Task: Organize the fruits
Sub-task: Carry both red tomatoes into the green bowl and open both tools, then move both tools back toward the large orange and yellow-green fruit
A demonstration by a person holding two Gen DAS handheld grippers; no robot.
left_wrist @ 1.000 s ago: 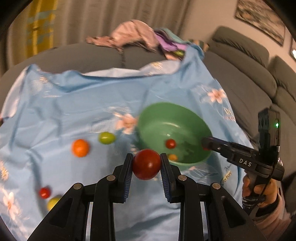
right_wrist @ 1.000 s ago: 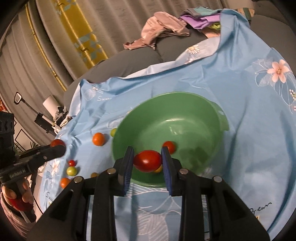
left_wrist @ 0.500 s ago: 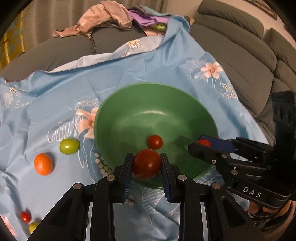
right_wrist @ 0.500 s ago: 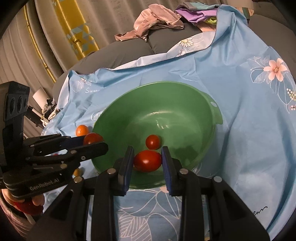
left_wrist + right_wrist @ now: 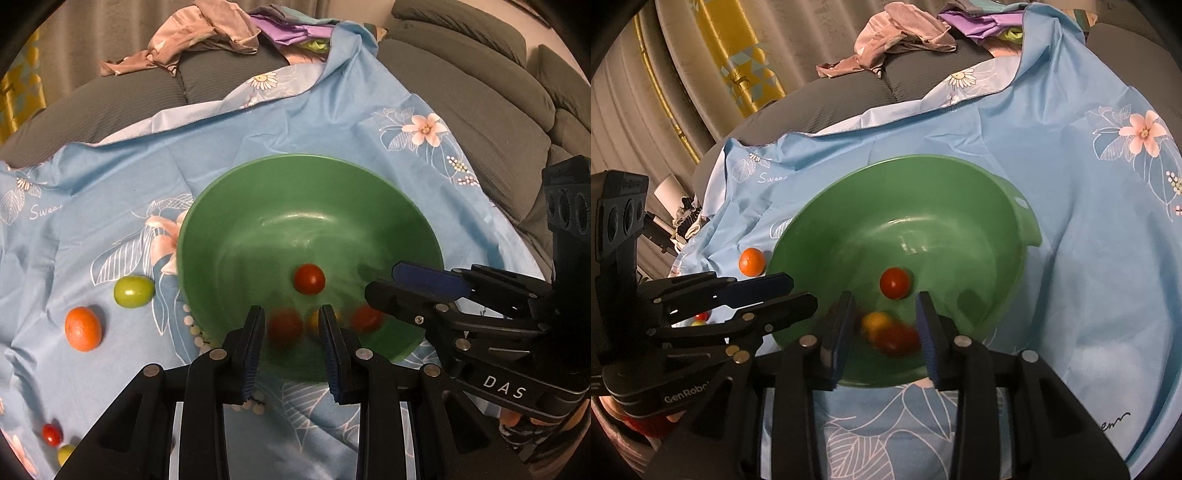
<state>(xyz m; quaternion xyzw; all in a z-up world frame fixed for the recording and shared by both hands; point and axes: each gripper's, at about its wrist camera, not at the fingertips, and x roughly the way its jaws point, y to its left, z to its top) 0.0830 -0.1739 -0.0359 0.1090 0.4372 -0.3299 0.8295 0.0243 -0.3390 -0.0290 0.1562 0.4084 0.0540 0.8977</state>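
A green bowl (image 5: 310, 192) (image 5: 960, 177) sits on the blue flowered cloth. Both grippers hover over its near rim, open and empty. Below my left gripper (image 5: 291, 328) a blurred red tomato (image 5: 284, 326) drops into the bowl, beside a yellow fruit (image 5: 314, 320) and another blurred red tomato (image 5: 365, 319). Below my right gripper (image 5: 884, 325) lie a blurred red tomato (image 5: 897, 338) and the yellow fruit (image 5: 873, 321). A small red tomato (image 5: 309, 278) (image 5: 894, 283) rests at the bowl's middle. The right gripper shows in the left wrist view (image 5: 413, 291), the left gripper in the right wrist view (image 5: 775, 291).
Left of the bowl on the cloth (image 5: 110, 192) lie a green fruit (image 5: 133, 291), an orange fruit (image 5: 83, 328) (image 5: 752, 261), a small red tomato (image 5: 51, 434) and a yellow-green one (image 5: 65, 454). A grey sofa (image 5: 480, 103) with piled clothes (image 5: 207, 33) lies behind.
Both grippers opened and let go of their red tomatoes, which fell into the bowl. Both moved a little further over the bowl.
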